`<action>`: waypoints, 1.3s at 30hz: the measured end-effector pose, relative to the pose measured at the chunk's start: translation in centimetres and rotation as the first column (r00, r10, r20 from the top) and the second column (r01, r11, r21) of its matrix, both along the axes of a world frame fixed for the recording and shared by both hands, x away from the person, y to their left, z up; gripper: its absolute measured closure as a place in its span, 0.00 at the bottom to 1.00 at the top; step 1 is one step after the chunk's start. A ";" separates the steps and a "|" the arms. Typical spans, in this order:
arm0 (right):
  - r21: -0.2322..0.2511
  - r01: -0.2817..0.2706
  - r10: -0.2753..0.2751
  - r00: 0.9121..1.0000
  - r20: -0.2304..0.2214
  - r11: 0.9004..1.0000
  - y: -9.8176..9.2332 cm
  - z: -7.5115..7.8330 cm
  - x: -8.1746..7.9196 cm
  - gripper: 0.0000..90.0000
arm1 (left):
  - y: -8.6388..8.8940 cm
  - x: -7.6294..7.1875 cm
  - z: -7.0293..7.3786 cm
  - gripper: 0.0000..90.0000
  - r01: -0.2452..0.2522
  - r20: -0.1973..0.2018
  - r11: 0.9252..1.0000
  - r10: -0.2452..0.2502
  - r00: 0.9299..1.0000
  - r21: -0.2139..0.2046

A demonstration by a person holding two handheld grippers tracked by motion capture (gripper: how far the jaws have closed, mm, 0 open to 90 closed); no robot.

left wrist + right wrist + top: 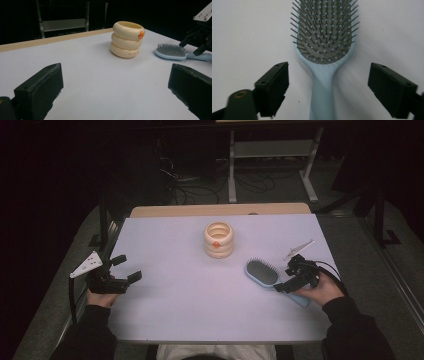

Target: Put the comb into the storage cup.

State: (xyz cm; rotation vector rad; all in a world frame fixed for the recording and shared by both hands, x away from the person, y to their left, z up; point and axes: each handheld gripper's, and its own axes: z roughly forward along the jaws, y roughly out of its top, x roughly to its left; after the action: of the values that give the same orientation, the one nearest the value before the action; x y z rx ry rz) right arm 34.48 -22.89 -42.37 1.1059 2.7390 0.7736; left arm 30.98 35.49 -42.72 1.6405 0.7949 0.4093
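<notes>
A light blue hairbrush (261, 271) with a grey bristle pad lies bristles-up on the white table (200, 305), right of centre. Its handle (323, 100) runs back between the jaws of my right gripper (286, 277), which stands open astride it without touching. In the right gripper view the brush head (325, 35) fills the top and the right gripper (328, 87) has a wide gap on both sides of the handle. My left gripper (127, 268) rests open near the table's left edge with nothing between its jaws. A cream three-ringed holder (219, 240) with an orange dot stands upright at mid-table.
The left gripper view shows the holder (126, 38), the brush (171, 51) and the right gripper (200, 42) across bare tabletop. A wooden strip (220, 210) runs along the table's far edge. A desk frame (272, 165) and cables (200, 185) lie on the floor beyond.
</notes>
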 end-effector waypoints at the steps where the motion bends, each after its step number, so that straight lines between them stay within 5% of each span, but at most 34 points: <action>1: 0.001 -0.001 0.001 1.000 0.001 1.000 0.0 -0.1 -0.1 0.24 | 0.0 0.0 0.0 0.00 0.000 0.000 1.000 0.000 1.000 0.000; 8: -0.004 0.000 -0.001 0.999 -0.032 1.000 -0.1 -0.7 -0.2 0.43 | 0.0 0.0 0.0 0.00 -0.004 -0.001 1.000 0.004 1.000 0.000; 28: -0.040 0.016 -0.020 0.996 -0.089 0.999 0.2 -1.3 -0.2 0.73 | 0.0 0.0 0.0 0.00 -0.006 0.000 1.000 0.006 1.000 0.005; 39: -0.058 0.019 -0.024 0.996 -0.081 0.998 0.3 -1.3 -0.1 0.76 | 0.0 0.0 0.0 0.00 -0.005 0.000 1.000 0.005 1.000 0.004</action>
State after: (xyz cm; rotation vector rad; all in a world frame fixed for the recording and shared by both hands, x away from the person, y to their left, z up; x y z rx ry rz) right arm 34.39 -22.58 -43.63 1.1788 2.7916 0.6570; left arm 30.97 35.46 -42.75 1.6430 0.7987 0.4145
